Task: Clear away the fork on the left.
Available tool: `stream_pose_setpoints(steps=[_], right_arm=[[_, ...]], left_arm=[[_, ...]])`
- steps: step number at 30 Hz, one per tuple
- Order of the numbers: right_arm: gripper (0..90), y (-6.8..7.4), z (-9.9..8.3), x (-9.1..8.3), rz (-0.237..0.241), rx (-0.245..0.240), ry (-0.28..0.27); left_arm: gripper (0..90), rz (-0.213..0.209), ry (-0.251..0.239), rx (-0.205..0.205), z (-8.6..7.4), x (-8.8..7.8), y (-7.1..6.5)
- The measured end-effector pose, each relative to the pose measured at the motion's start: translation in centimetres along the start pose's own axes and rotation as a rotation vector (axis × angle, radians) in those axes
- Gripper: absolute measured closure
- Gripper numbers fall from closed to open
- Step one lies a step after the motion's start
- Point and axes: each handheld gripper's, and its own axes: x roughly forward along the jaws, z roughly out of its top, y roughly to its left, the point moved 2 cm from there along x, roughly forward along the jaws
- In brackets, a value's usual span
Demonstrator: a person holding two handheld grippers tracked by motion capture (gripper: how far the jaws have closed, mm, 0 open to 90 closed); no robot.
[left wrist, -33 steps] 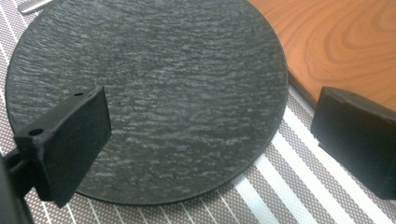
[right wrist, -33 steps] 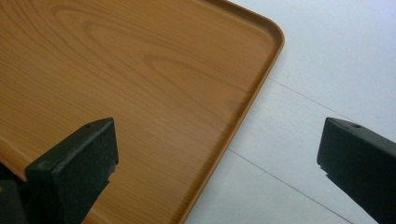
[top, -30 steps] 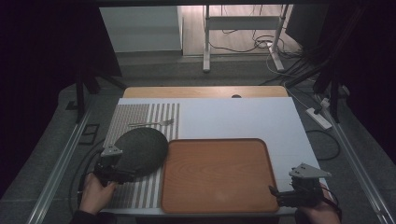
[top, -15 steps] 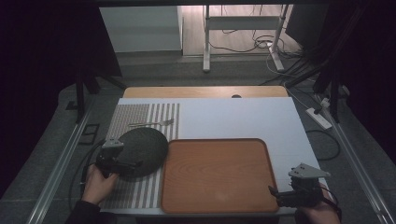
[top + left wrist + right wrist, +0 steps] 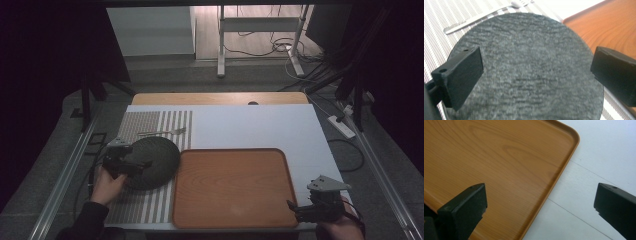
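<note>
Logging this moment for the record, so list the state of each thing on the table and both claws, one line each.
Round dark grey slate plate: flat on the striped placemat, its edge against the tray.
Rectangular wooden tray: flat, nothing on it.
Silver metal fork: lying flat beyond the plate.
Striped placemat: spread flat.
Left claw: open, over the plate.
Right claw: open, at the tray's near right corner.

The round dark grey plate [image 5: 529,67] has a rough, matt, stone-like grain. The rectangular orange-brown tray [image 5: 499,165] shows smooth wood grain with a soft sheen. The slim silver fork [image 5: 484,15] looks like polished metal, lying on a woven, striped beige placemat [image 5: 150,125].
</note>
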Motion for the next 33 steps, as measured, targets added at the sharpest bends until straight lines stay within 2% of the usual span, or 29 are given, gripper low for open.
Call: stream_pose_setpoints(steps=[2, 5, 7, 10, 12, 24, 33], right_arm=[[0.0, -0.1, 0.0, -0.1, -0.004, 0.019, -0.005], [0.0, -0.2, 0.0, -0.1, -0.005, 0.023, -0.01], [0.0, -0.2, 0.0, -0.1, -0.008, 0.02, -0.006], [0.0, -0.1, 0.0, -0.1, -0.008, 0.02, -0.008], [0.0, -0.2, 0.0, -0.1, -0.013, 0.022, -0.007], [0.0, -0.2, 0.0, -0.1, -0.015, 0.027, -0.007], [0.0, -0.2, 0.0, -0.1, -0.015, 0.021, -0.005]], left_arm=[[0.0, -0.009, 0.011, -0.018, 0.3, 0.3, 0.3], [0.0, 0.006, 0.036, -0.023, 0.8, 0.8, 0.8], [0.0, -0.012, 0.05, -0.037, 1.2, 1.4, 1.3], [0.0, -0.015, 0.055, -0.045, 1.5, 1.8, 1.7], [0.0, -0.024, 0.079, -0.046, 2.0, 2.5, 2.2], [0.4, 0.016, 0.098, -0.081, 3.6, 4.2, 4.3], [2.0, 0.067, 0.121, -0.094, 4.9, 5.1, 5.6]])
